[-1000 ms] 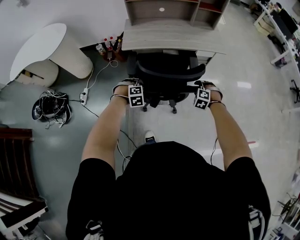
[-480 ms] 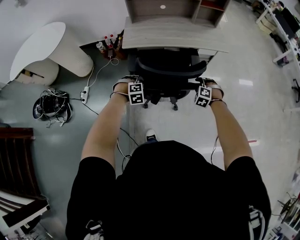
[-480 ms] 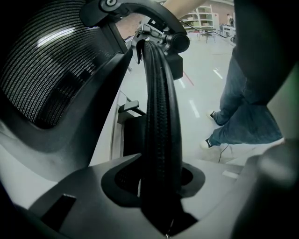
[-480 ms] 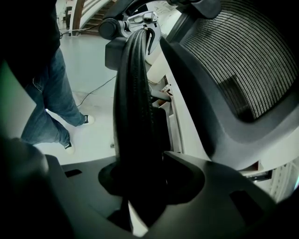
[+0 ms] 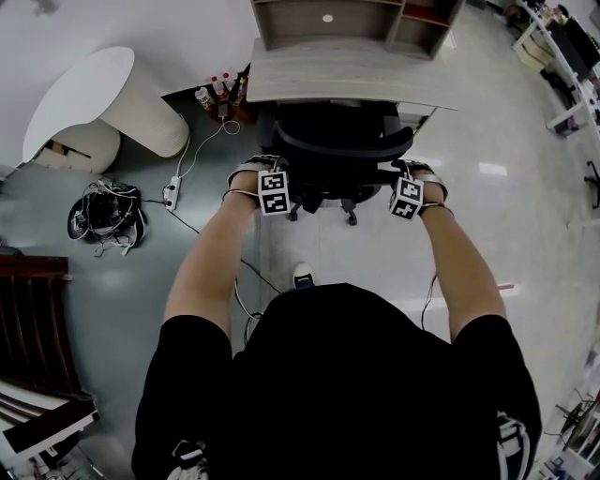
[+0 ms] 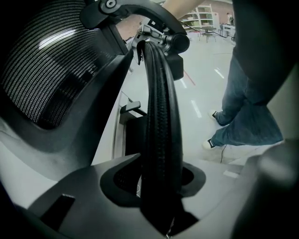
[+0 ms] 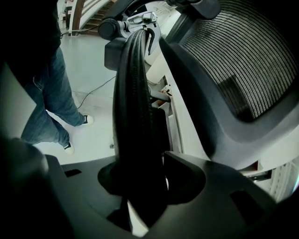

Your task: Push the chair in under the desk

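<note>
We stand behind the chair (image 5: 333,141) and hold one armrest with each gripper. The chair is on the floor (image 5: 525,225) at the front edge of the desk (image 5: 347,75), about at the middle of that edge. Its seat is already under the desk top, while the mesh backrest (image 6: 46,70) and the castor base (image 5: 323,208) are out in front of the edge. The left gripper (image 6: 161,161) has its jaws closed against the left armrest (image 6: 161,102), which runs upright between them and fills the gap. The right gripper (image 7: 142,161) has the right armrest (image 7: 135,93) between its jaws. These jaws are opening, and a thin slit of light shows beside the pad, so they do not seem to press on it. In the head view both marker cubes sit just at the two sides of the backrest, with our forearms stretched towards them. A shelf unit (image 5: 356,23) stands along the back edge of the desk. Some bottles (image 5: 220,92) stand on the floor by the front left corner of the desk. Further left on the floor there are a white round table (image 5: 94,103), a power strip (image 5: 170,193) and a bundle of cables (image 5: 103,217). Our legs in jeans (image 6: 243,102) show in both gripper views.
</note>
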`<action>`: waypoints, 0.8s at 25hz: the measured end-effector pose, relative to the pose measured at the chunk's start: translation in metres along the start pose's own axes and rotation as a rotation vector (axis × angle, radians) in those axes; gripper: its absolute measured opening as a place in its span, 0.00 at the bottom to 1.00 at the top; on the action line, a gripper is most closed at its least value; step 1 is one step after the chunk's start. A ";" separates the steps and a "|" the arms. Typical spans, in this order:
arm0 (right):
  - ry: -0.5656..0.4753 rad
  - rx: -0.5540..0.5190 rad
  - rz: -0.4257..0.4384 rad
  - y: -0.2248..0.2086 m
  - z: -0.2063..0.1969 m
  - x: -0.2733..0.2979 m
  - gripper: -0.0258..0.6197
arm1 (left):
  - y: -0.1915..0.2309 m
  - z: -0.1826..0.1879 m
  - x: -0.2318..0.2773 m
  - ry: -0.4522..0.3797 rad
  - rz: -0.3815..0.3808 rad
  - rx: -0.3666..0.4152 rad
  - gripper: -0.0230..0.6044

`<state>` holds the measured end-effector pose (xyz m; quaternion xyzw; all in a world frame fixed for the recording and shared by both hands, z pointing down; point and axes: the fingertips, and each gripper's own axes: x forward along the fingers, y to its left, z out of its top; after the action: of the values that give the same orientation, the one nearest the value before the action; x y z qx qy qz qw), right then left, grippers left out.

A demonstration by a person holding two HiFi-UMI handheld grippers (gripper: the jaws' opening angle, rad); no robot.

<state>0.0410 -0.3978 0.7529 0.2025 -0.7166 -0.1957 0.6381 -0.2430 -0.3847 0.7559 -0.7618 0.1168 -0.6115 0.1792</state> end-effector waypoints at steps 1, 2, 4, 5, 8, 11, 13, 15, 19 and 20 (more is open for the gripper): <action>0.000 0.001 0.002 0.000 0.000 0.000 0.28 | 0.001 0.000 0.000 -0.001 0.008 -0.006 0.28; -0.001 0.002 0.004 0.000 0.000 0.000 0.29 | 0.001 0.000 0.000 -0.002 0.014 -0.014 0.30; -0.003 0.009 0.014 0.000 0.002 0.000 0.30 | 0.001 0.000 0.000 -0.005 0.014 -0.039 0.32; -0.004 0.018 0.026 0.001 0.002 -0.001 0.31 | 0.002 0.000 0.000 -0.007 0.012 -0.058 0.35; -0.005 0.051 0.076 0.003 0.007 -0.009 0.38 | -0.002 -0.002 0.000 -0.006 0.003 -0.120 0.45; -0.007 0.062 0.082 0.001 0.011 -0.026 0.39 | -0.006 -0.003 -0.007 -0.021 -0.001 -0.155 0.49; -0.022 0.089 0.070 0.001 0.012 -0.037 0.40 | -0.003 -0.004 -0.017 -0.038 0.020 -0.173 0.50; -0.041 0.143 0.055 -0.001 0.012 -0.051 0.40 | 0.003 -0.004 -0.029 -0.069 0.052 -0.224 0.50; -0.116 0.315 0.032 -0.005 0.017 -0.081 0.37 | 0.006 0.001 -0.061 -0.167 0.088 -0.365 0.50; -0.139 0.355 0.024 -0.007 0.019 -0.088 0.34 | 0.005 0.001 -0.067 -0.187 0.100 -0.391 0.50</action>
<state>0.0319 -0.3557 0.6735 0.2894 -0.7845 -0.0720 0.5437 -0.2565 -0.3623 0.6940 -0.8286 0.2537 -0.4944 0.0680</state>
